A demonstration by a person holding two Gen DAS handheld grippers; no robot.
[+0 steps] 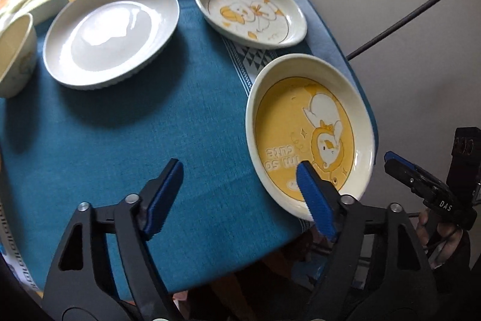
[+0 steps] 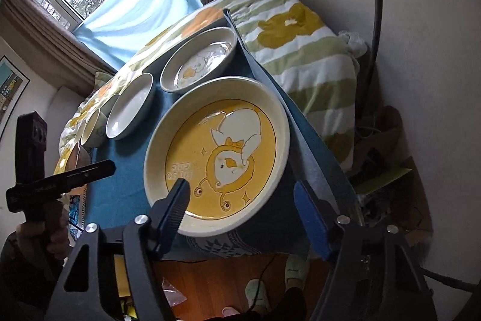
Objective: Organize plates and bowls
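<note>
Left wrist view, from left to right: a cream ceramic cup-shaped bowl (image 1: pixel 15 56) stands at the table's far left edge, and just beside it lies a plain white glossy shallow plate (image 1: pixel 111 32), smooth and round. Farther right sits a small cream dish with a pale duck drawing (image 1: pixel 251 9), and nearest me, at the right edge, a cream-rimmed plate with a yellow centre and a cartoon duck (image 1: pixel 309 131). All rest on a teal woven tablecloth (image 1: pixel 126 140) with a coarse weave and a patterned black-and-white band. My left gripper (image 1: pixel 239 188) tilts steeply down over the cloth; its black jaws with ribbed blue pads stand apart with nothing between them, the right pad overlapping the yellow plate's near rim. Whether it touches, I cannot tell. At the far right my right gripper (image 1: pixel 396 163) shows side-on, gripped by my hand (image 1: pixel 442 233).

Right wrist view: my other hand (image 2: pixel 51 236) holds the left tool at the left edge. My right gripper (image 2: pixel 243 202) angles down at the yellow duck plate (image 2: pixel 216 152), jaws apart, the left pad over the plate's near rim and the right pad off its edge, not pressing it. Behind lies a soft quilt with green stripes and mustard flowers (image 2: pixel 315 50).
</note>
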